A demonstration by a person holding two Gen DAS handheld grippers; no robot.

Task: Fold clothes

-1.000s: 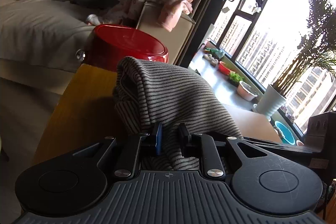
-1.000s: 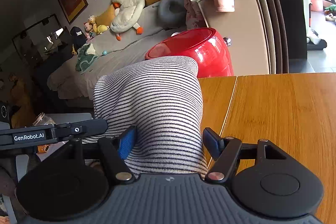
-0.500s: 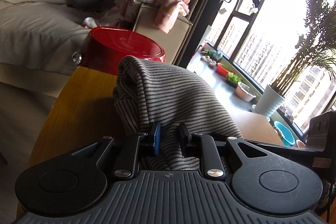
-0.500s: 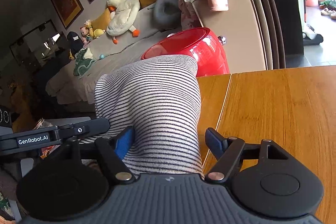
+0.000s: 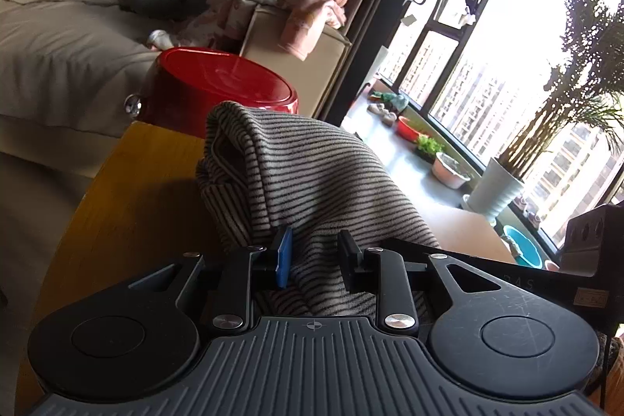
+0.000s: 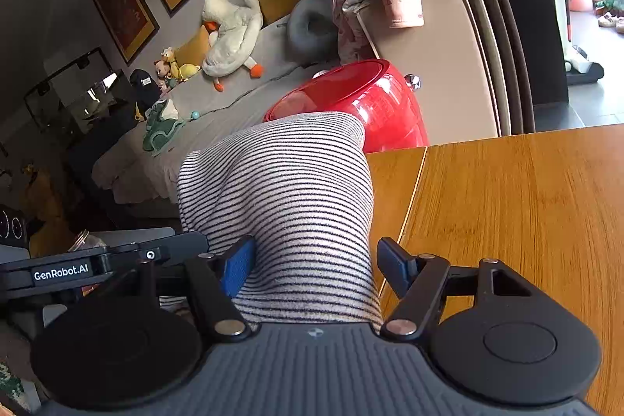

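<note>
My left gripper (image 5: 314, 257) is loosening; its jaws are opening off the striped garment (image 5: 312, 178) they were pinching a second ago, so I judge this fold is being released. My right gripper (image 6: 316, 262) is closing around the same bundle, its pads not yet pressing. The garment is lying on the wooden table (image 6: 526, 205), the red tub (image 6: 362, 100) at twelve o'clock; only the left view is showing the potted plant (image 5: 503, 193) at three o'clock.

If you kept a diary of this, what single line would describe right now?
step: folding | item: striped garment on wooden table | left gripper: opening, cloth between | right gripper: closing, cloth between
</note>
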